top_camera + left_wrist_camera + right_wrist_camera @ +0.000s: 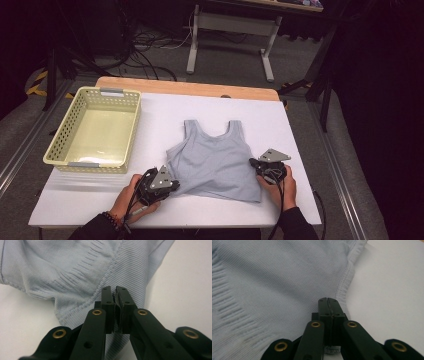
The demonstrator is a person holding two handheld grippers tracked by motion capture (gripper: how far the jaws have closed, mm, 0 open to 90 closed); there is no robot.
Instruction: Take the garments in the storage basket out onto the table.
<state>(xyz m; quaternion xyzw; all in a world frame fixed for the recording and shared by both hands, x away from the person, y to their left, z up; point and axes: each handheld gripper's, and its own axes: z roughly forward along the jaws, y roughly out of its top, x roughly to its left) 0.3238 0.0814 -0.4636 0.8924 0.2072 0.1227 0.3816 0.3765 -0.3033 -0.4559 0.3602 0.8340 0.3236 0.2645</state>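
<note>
Pinched at both lower corners: pale blue tank top [215,160], spread flat on white table [300,150], fabric clamped between left gripper [115,293] and right gripper [328,305] jaws.

The pale blue ribbed tank top [216,162] lies flat on the white table, straps pointing away, lower corners bunched.

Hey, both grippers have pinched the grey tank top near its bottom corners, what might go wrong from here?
The left gripper bites only a thin fold near the tank top hem, so the fabric may slip out when lifted. The right gripper also holds close to the edge seam. The left side already lies folded over, so lifting unevenly may leave it bunched.
</note>
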